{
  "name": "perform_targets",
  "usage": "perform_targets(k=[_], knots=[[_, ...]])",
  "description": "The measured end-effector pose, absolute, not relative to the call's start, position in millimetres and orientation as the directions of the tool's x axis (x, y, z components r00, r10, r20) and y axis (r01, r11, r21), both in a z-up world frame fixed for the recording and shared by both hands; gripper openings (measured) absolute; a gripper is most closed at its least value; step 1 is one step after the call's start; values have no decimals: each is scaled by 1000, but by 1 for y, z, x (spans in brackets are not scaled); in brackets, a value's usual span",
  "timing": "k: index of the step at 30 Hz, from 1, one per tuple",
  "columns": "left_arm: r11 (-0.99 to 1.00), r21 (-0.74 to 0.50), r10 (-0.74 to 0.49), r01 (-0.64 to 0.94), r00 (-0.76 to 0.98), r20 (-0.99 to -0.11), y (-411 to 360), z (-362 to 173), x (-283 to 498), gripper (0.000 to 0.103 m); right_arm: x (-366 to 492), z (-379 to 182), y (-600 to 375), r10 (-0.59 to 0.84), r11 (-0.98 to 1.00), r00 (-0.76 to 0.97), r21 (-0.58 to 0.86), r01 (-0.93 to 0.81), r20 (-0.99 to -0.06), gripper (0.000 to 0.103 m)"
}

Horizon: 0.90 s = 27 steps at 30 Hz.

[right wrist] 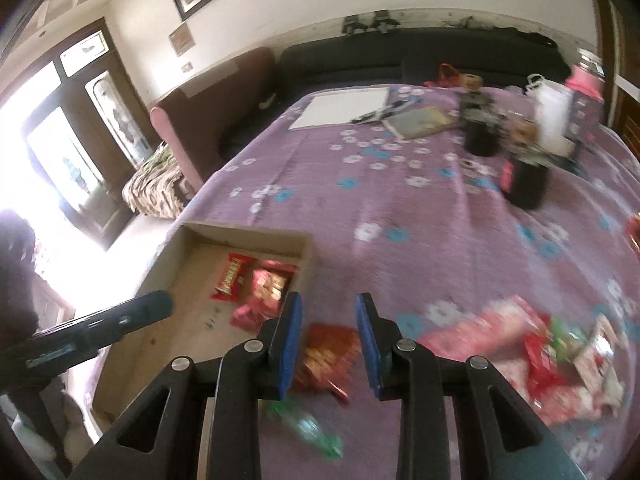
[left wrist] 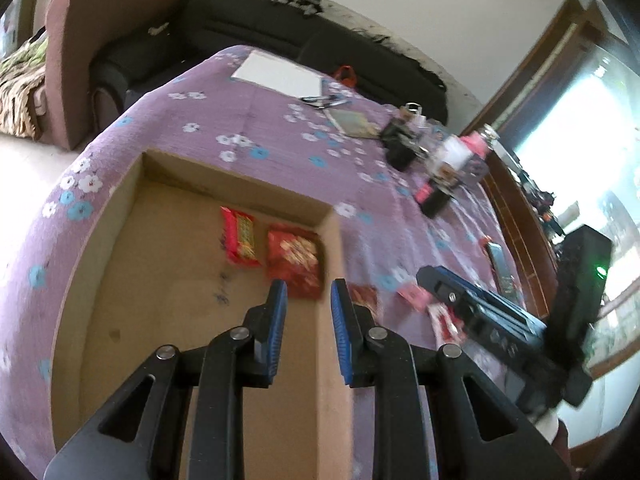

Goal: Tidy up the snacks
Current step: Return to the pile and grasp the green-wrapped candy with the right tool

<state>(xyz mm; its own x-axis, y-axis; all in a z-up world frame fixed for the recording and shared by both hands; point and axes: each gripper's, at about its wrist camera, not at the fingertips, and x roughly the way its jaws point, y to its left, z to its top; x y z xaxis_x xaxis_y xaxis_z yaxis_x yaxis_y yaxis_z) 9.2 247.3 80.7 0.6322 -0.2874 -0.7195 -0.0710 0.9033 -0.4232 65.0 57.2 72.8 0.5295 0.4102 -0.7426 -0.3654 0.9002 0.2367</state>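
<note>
A shallow cardboard box lies on the purple flowered cloth. Inside it lie a red-and-yellow bar and a dark red snack packet. My left gripper is open and empty above the box's right wall. My right gripper is open and empty over a red-orange packet on the cloth beside the box. A green wrapped sweet lies below it. A pile of pink and red snacks lies to the right.
Black jars, a white bottle, a notebook and a white sheet sit at the far side of the cloth. A dark sofa stands behind. A phone lies at the right.
</note>
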Motion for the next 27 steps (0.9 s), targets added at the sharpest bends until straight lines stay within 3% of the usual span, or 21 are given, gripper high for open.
perform_targets(k=[1, 3, 5, 15, 23, 27], knots=[[905, -420, -289, -62, 635, -716, 242, 83, 1, 24, 61, 73, 46, 405, 904, 536, 238, -354, -740, 29], [906, -420, -294, -44, 648, -702, 231, 89, -17, 49, 52, 74, 23, 397, 911, 551, 243, -332, -734, 31], [904, -427, -296, -33, 672, -679, 224, 94, -33, 57, 45, 73, -2, 383, 920, 567, 248, -302, -729, 33], [882, -471, -340, -30, 652, -678, 189, 77, -62, 57, 27, 43, -83, 333, 943, 556, 284, -175, -761, 37], [878, -478, -350, -31, 641, -683, 182, 74, -70, 57, 26, 28, -51, 318, 947, 539, 238, -215, -780, 37], [863, -500, -339, -67, 658, -672, 195, 74, -72, 57, 8, 40, -20, 438, 892, 523, 278, -358, -732, 36]])
